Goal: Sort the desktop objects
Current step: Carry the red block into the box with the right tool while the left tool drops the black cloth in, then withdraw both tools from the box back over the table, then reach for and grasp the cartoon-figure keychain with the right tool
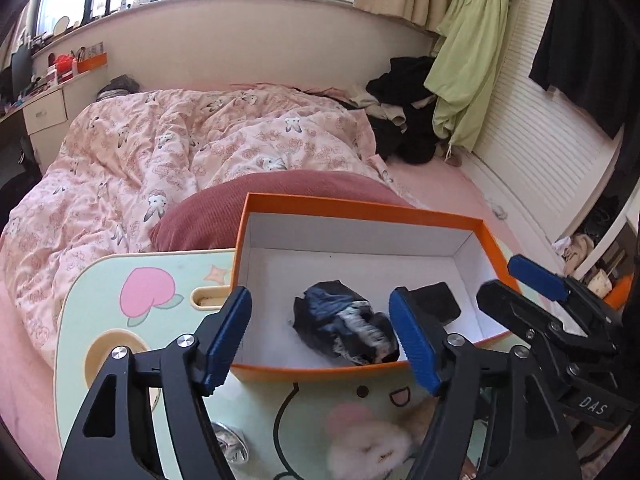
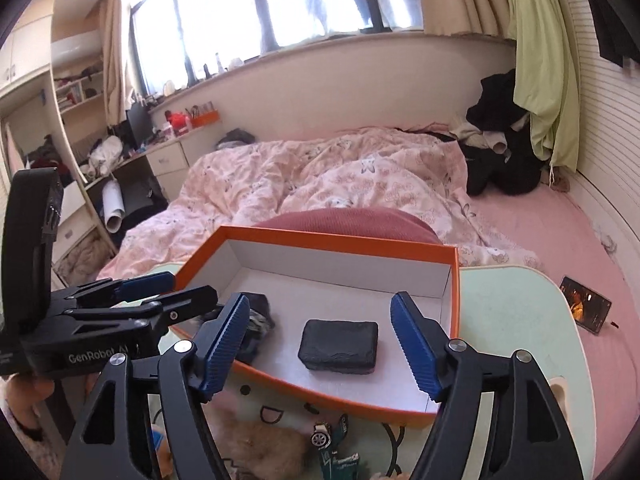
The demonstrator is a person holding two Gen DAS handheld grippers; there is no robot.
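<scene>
The left gripper (image 1: 320,336) hung over the near rim of the box (image 1: 360,210), jaws apart and clamped on nothing. The right gripper (image 2: 320,344) hung beside it over the same rim, jaws likewise apart and bare. Both looked into the box from the near side.

Two things lay on the white floor of the box. A dark bundle (image 1: 344,326), blue-black with pale streaks, was blurred, and what it was could not be told; in the right view the left finger (image 2: 224,344) covered most of it. A flat black block (image 2: 338,344) lay flat, apart from the bundle; in the left view only its corner showed behind the right finger (image 1: 414,340).

The box stood on a small pale-green table (image 1: 104,308) printed with a peach and a cartoon face. The near table edge was cut off by both frames. A fluffy toy (image 1: 376,444) lay blurred by the bottom edge, partly behind the gripper frames. A metal piece (image 1: 234,440) near it was too blurred to name. A small wheeled trinket (image 2: 322,438) and a green packet (image 2: 340,460) lay just before the box, half hidden.

The far half of the box floor was bare. The table right of the box was open, and a phone (image 2: 586,308) lay on the pink sheet beyond that edge. A red cushion (image 1: 208,216) pressed against the far wall of the box.
</scene>
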